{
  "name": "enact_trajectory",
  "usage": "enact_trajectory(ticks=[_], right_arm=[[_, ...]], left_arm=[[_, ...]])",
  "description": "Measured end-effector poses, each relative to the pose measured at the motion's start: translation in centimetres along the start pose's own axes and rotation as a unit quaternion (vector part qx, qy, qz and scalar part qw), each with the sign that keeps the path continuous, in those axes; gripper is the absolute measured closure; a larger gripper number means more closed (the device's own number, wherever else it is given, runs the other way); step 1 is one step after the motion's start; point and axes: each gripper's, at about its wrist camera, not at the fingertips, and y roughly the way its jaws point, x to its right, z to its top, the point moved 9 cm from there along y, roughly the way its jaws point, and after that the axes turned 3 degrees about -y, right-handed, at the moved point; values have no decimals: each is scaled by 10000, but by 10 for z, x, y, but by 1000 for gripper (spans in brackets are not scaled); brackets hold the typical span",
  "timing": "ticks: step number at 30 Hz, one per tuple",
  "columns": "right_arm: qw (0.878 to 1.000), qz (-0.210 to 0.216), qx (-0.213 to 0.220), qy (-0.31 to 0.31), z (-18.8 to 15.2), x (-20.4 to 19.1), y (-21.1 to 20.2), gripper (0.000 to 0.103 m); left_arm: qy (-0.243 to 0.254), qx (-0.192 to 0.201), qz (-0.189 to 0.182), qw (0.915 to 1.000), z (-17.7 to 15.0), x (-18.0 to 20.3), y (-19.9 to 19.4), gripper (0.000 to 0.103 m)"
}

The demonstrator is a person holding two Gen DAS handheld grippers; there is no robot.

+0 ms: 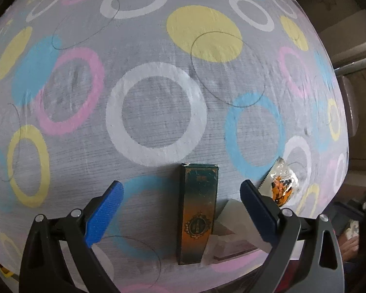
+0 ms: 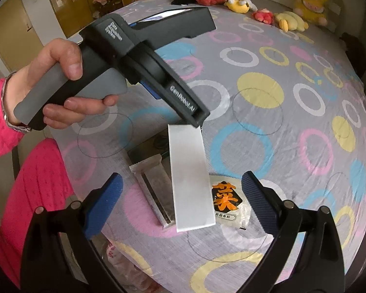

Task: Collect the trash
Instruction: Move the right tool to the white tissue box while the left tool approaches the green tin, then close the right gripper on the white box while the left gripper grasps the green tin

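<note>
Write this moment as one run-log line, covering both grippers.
left gripper: open, jaws either side of green box, not gripping | right gripper: open, empty | snack wrapper: on bedsheet

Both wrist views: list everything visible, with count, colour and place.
bed sheet: one, grey with coloured circles, under everything
box: one, green-orange front, white back, standing on the sheet
snack wrapper: one, clear with orange print, flat beside the box
long packet: one, clear and silvery, flat on the box's other side
plush toys: several, yellow, red, black, far end
plastic bag: one, translucent, near edge
left hand: pink sleeve, holding the handle
left gripper: open, fingers either side of the box
right gripper: open, empty
</note>
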Motion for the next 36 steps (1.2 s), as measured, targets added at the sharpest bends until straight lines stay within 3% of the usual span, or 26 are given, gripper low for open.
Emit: enact_trajectory(ticks=[22,30,32,33,36], right_arm=[[9996,126,32,245,-9,5,13,11],[9993,133,10,341,-14,8,16,12],[9993,122,7,366,-14,9,17,20],[9992,126,-12,377,-14,9,19,28],[9989,139,-74,439,-16,11,23,31]], left_arm=[[-326,-89,-372,9987,0,-16,22,9],[-260,-138,-207,9994,-7,-23,26,10],[-193,-126,-111,9997,-7,-19,28,12],[-154,-111,-12,9998,-8,-18,29,13],[-85,-60,164,9998,-9,-10,31,15]])
